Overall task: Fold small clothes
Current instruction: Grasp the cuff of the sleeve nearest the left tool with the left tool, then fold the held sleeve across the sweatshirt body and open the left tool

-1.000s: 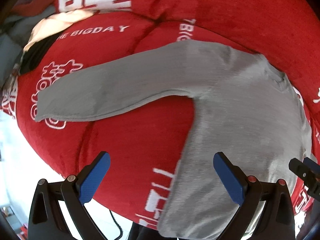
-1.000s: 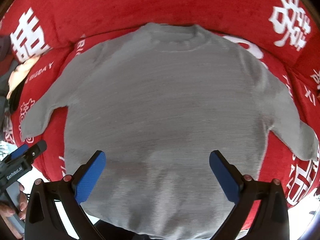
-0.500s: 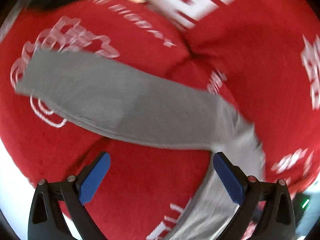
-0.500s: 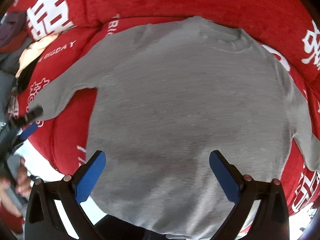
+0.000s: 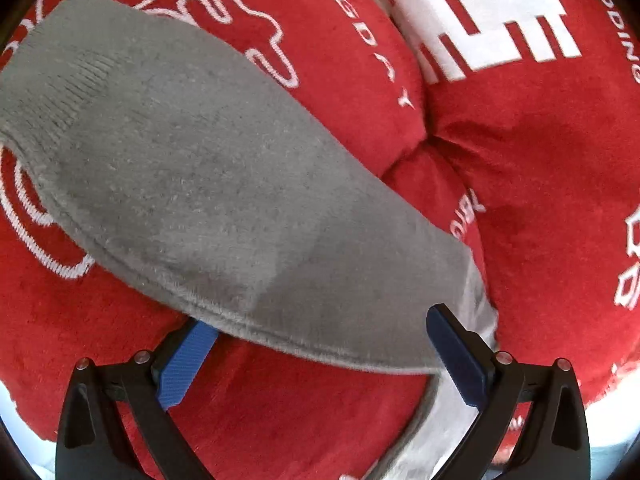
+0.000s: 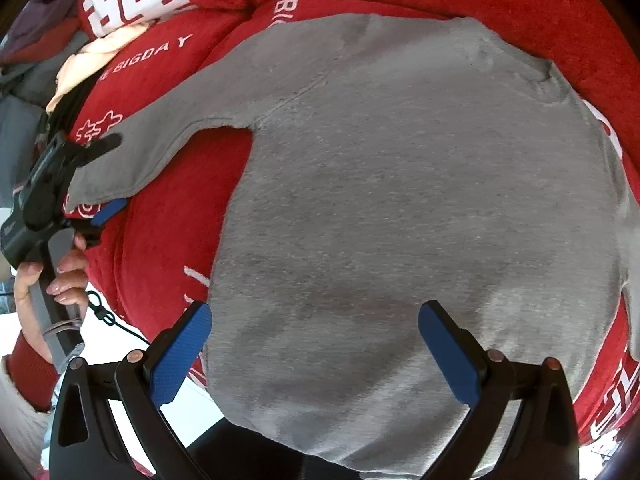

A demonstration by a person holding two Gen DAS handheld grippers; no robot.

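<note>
A: Where does your grey sweater [image 6: 400, 200] lie?

B: Flat and face-up on the red cushion [image 6: 168, 240], collar toward the cushion's far edge, hem hanging over its near edge. One sleeve [image 5: 208, 184] reaches out toward the cushion's left edge, its ribbed cuff at the end.

A: And your left gripper [image 5: 320, 356]?

B: Spread wide, nothing clamped. One blue pad [image 5: 184, 364] sits under the sleeve's near seam and the other finger above the cloth, so the sleeve lies between them.

A: Your right gripper [image 6: 316, 352]?

B: Equally wide apart, empty, hovering over the sweater's lower body near the hem.

A: Anything else?

B: Your hand [image 6: 60, 276] grips the left tool's handle beyond the cushion's left edge; other clothes [image 6: 60, 56] are piled at the far left corner.
</note>
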